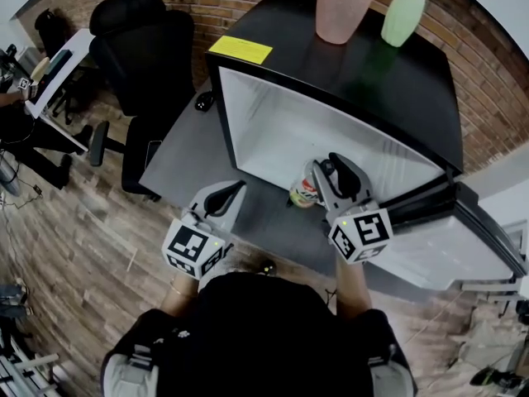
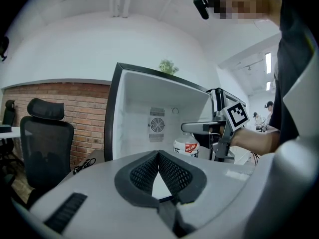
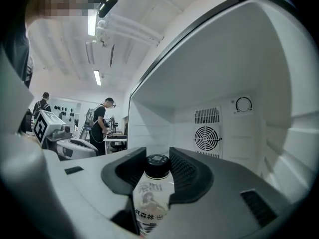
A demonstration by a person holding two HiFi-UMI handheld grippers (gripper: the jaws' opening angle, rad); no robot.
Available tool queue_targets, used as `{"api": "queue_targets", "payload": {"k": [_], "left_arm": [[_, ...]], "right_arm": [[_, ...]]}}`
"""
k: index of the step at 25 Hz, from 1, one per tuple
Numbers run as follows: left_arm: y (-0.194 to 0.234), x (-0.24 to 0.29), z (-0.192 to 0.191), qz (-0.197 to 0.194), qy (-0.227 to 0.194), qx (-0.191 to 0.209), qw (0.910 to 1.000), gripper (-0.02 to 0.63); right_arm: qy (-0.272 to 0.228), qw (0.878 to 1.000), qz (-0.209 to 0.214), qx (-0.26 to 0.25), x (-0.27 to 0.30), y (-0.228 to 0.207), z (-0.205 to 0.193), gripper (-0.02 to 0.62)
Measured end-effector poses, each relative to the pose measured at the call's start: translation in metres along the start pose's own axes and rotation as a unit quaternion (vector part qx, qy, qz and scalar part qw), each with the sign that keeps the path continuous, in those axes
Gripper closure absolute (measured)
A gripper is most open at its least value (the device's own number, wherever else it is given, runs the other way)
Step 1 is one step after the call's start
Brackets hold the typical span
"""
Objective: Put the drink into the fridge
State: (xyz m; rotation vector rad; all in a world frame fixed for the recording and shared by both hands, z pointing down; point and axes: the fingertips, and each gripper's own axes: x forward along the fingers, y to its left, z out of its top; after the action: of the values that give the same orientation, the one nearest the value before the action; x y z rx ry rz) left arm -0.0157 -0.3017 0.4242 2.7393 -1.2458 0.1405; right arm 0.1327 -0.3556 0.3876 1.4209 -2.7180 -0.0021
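Note:
The drink is a white bottle with a black cap and a printed label. My right gripper is shut on the drink, with its jaws on both sides of the neck. In the head view the drink hangs at the fridge's open mouth, under my right gripper. The fridge is a small black box with a white inside and a fan grille on its back wall. My left gripper is shut on nothing, left of the opening. From the left gripper view the drink shows just inside the fridge.
The fridge door stands open to the right. A pink cup and a green vase sit on the fridge's top. A black office chair stands at the left. People work at benches in the background.

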Motion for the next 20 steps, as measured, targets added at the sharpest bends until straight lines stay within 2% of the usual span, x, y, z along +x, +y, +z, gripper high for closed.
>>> {"api": "queue_targets", "payload": {"k": [6, 20], "left_arm": [[-0.008, 0.007, -0.002, -0.008, 0.013, 0.0, 0.9999, 0.609], [0.017, 0.021, 0.012, -0.034, 0.019, 0.004, 0.9992, 0.609]], "right_arm": [[0.003, 1.0, 0.005, -0.004, 0.008, -0.011, 0.002, 0.453], [0.025, 0.999, -0.043, 0.0, 0.036, -0.046, -0.006, 0.453]]}}
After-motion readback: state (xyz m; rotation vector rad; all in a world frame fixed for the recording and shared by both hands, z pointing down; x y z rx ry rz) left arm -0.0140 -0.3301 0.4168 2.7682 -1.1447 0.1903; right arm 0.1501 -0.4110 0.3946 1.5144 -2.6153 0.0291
